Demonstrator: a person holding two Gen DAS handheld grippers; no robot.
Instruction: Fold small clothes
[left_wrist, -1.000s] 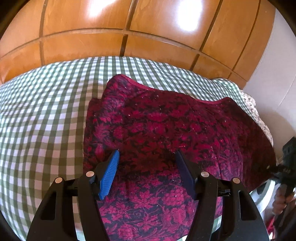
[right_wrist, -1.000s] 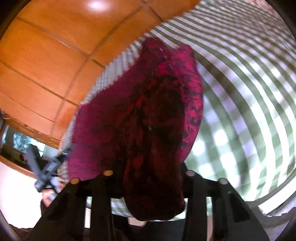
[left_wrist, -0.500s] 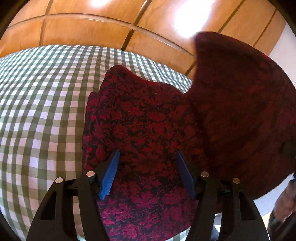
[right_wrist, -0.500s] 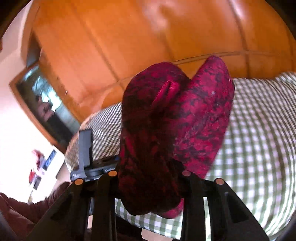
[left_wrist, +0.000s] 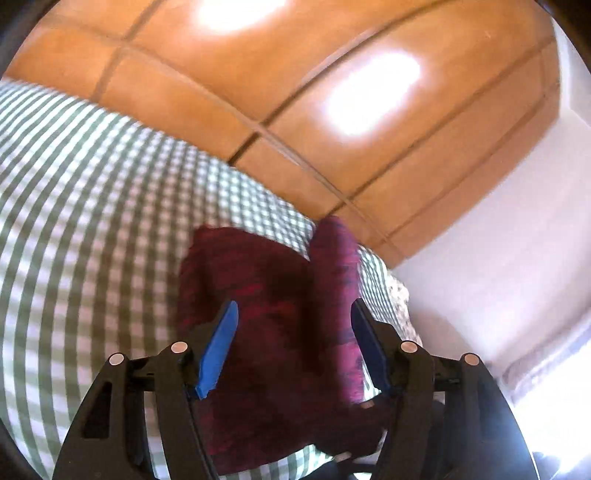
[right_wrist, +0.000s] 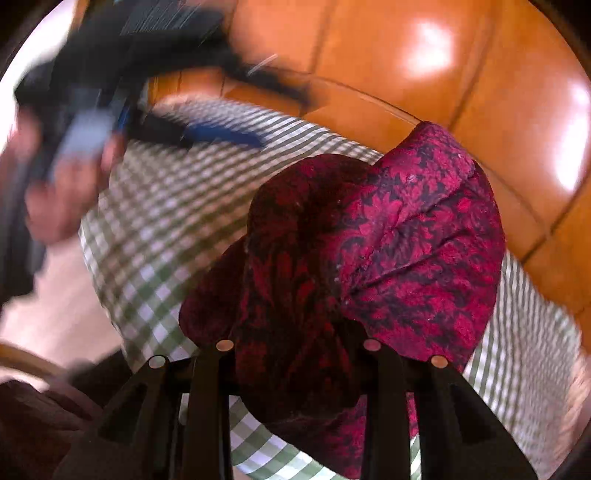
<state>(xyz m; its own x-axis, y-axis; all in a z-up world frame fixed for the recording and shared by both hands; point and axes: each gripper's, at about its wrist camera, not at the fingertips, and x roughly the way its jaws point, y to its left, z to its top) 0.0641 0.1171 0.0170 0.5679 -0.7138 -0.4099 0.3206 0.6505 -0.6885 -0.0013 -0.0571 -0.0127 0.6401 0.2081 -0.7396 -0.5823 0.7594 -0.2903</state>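
Note:
A dark red floral garment (left_wrist: 280, 332) lies partly folded on the green-and-white checked tablecloth (left_wrist: 92, 221). My left gripper (left_wrist: 291, 325) is open, its blue pads (left_wrist: 218, 347) either side of the cloth without pinching it. My right gripper (right_wrist: 299, 332) is shut on the garment (right_wrist: 406, 236), which bunches up over its fingers and hides the tips. The left gripper (right_wrist: 207, 134) shows blurred at the upper left of the right wrist view.
Orange tiled floor (left_wrist: 332, 110) lies beyond the table's far edge. A white wall (left_wrist: 517, 258) is at the right. A person's hand (right_wrist: 55, 199) holds the left gripper, blurred.
The right gripper has carried its side of the garment up and over onto the rest. The left gripper has swung and drawn back; both views have shifted and blurred.

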